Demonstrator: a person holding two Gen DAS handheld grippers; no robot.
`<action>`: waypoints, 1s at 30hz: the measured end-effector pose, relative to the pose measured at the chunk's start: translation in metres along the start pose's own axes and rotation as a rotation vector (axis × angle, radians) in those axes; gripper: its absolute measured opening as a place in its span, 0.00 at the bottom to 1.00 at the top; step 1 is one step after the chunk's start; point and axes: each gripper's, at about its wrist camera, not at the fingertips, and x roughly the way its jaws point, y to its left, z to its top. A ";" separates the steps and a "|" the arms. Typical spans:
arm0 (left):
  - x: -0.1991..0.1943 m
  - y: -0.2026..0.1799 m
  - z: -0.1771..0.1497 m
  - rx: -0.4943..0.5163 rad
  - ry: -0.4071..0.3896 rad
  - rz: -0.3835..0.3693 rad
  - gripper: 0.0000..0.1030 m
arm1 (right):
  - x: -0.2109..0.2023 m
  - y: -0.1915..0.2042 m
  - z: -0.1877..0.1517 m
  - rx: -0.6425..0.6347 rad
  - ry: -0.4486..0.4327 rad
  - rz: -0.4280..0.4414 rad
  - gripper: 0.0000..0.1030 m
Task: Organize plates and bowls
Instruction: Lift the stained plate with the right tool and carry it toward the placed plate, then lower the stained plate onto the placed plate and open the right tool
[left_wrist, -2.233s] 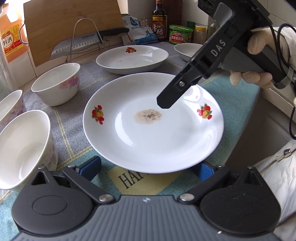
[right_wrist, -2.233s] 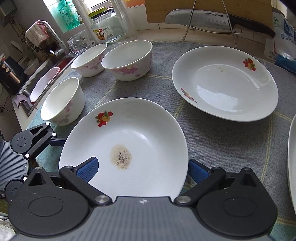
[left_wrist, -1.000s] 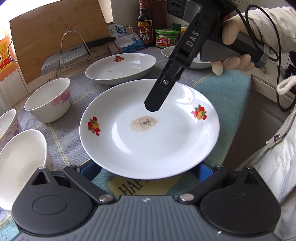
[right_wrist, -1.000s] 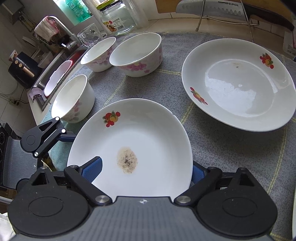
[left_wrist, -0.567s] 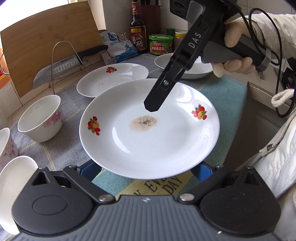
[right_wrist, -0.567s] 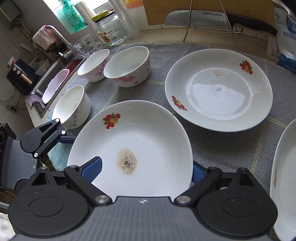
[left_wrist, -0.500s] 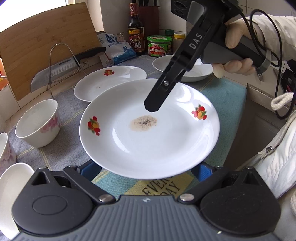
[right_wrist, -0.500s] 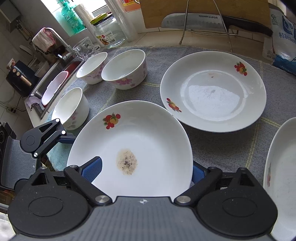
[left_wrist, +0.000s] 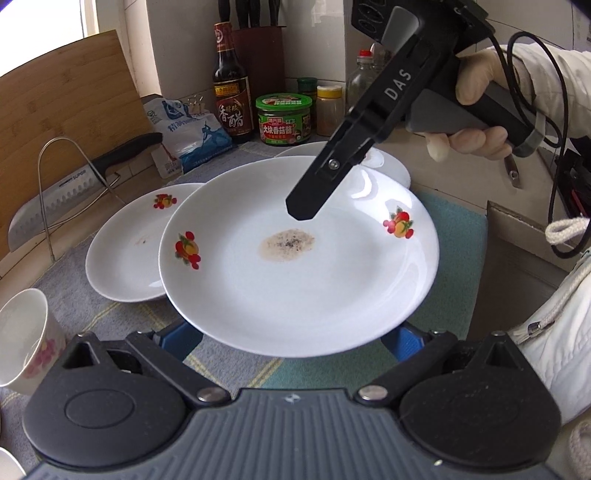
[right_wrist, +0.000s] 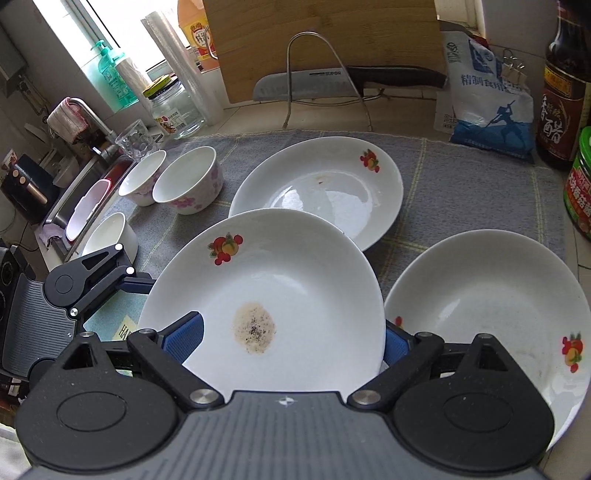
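A white plate (left_wrist: 295, 266) with fruit prints and a brown stain is lifted off the counter, held from two sides. My left gripper (left_wrist: 291, 341) grips its near rim, fingers mostly hidden under it. My right gripper (right_wrist: 293, 338) is shut on the opposite rim, one blue finger on top and one below; it also shows in the left wrist view (left_wrist: 306, 210). The held plate (right_wrist: 266, 295) partly overlaps a second plate (right_wrist: 321, 188) on the grey cloth. A third plate (right_wrist: 487, 314) lies at right. Three white bowls (right_wrist: 188, 184) stand at left.
A knife on a wire rack (right_wrist: 325, 85) and a wooden board stand behind. A salt bag (right_wrist: 484, 103), a vinegar bottle (left_wrist: 231, 88) and jars (left_wrist: 284, 118) line the back. A sink (right_wrist: 88, 192) lies far left. The counter edge drops at right (left_wrist: 517, 236).
Both grippers have carried the stained plate away from the bowls toward the back right. It now overlaps the second plate's edge, and the third plate has come into view.
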 end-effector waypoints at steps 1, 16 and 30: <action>0.004 -0.003 0.004 0.007 -0.002 -0.002 0.98 | -0.003 -0.005 -0.001 0.004 -0.003 -0.005 0.96; 0.060 -0.023 0.051 0.064 0.020 -0.023 0.98 | -0.028 -0.075 -0.010 0.049 -0.037 -0.040 0.96; 0.087 -0.024 0.072 0.069 0.072 -0.025 0.98 | -0.025 -0.113 -0.013 0.099 -0.049 -0.027 0.96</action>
